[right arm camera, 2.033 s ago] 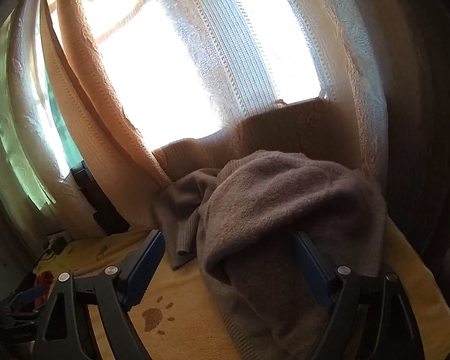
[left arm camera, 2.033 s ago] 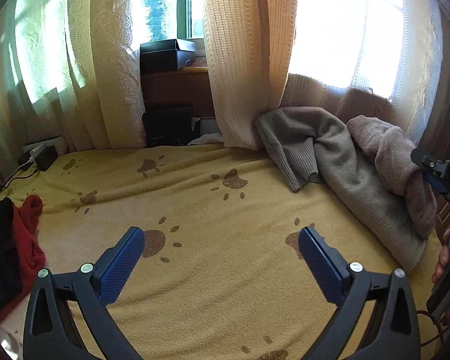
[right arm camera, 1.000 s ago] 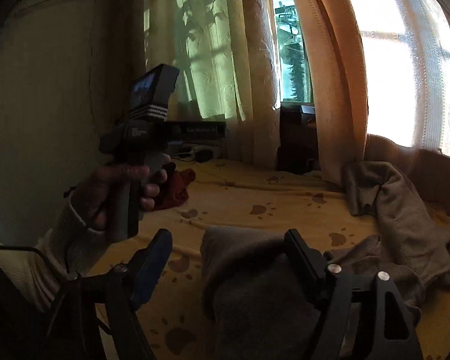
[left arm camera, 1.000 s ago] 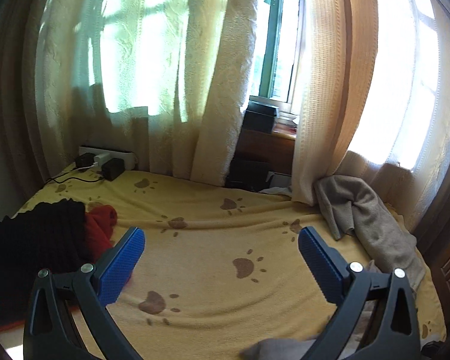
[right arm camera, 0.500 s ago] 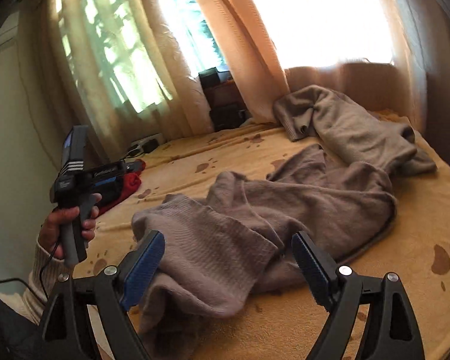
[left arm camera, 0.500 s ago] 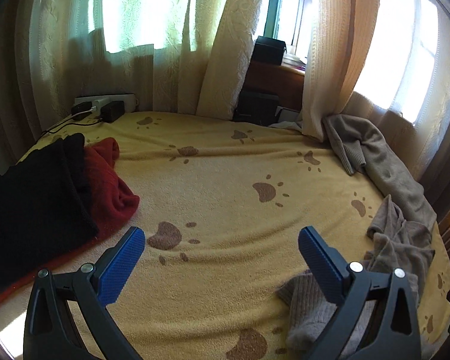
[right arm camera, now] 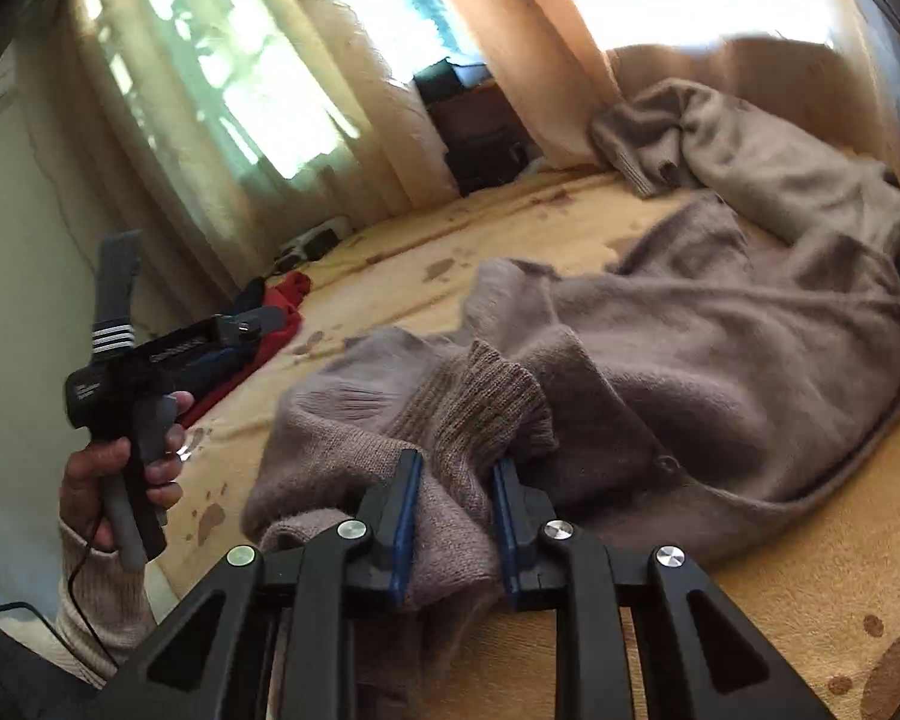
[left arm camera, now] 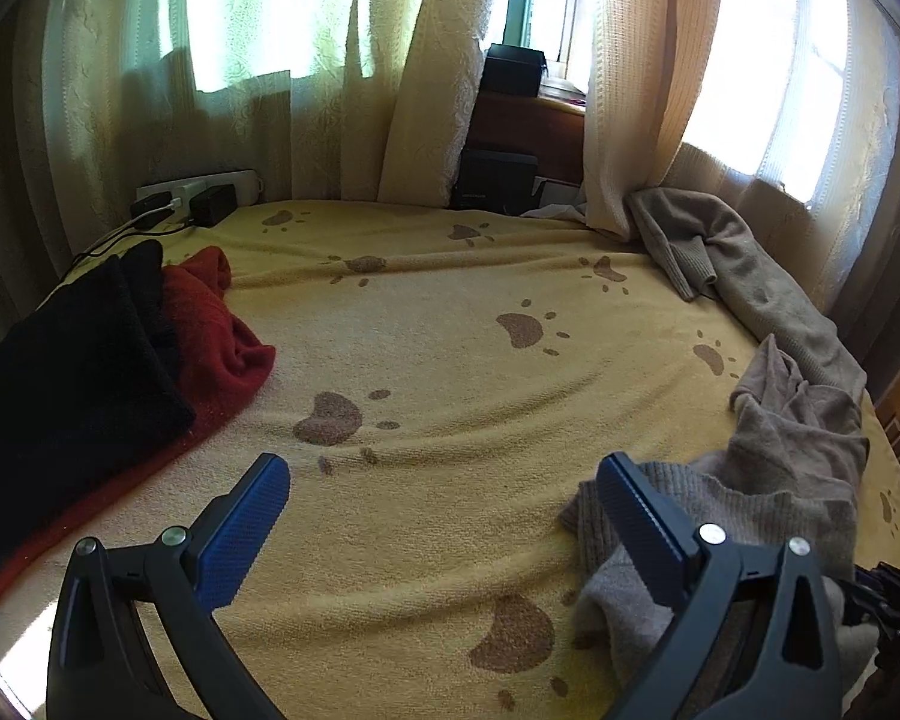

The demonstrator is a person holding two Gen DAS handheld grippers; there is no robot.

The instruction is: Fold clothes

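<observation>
A taupe knit sweater (right arm camera: 690, 348) lies crumpled on the yellow paw-print blanket (left arm camera: 450, 360); in the left wrist view it shows at the right (left arm camera: 798, 438). My right gripper (right arm camera: 456, 468) is closing its jaws, and the blue pads pinch a bunch of the sweater just below its ribbed cuff. My left gripper (left arm camera: 444, 510) stands open over bare blanket, its right finger beside the sweater's ribbed edge. In the right wrist view a hand holds the left gripper (right arm camera: 252, 324) at the left. A second, lighter sweater (left arm camera: 750, 276) lies at the back right.
A black garment (left arm camera: 60, 372) and a red one (left arm camera: 216, 324) lie stacked at the bed's left edge. A power strip with plugs (left arm camera: 198, 192) sits at the back left. Dark boxes (left arm camera: 510, 78) stand by the window between the curtains. A wooden panel borders the right side.
The right gripper's jaws have come together on the taupe sweater, which lay loose between them half a second ago. Both grippers have sunk toward the bed.
</observation>
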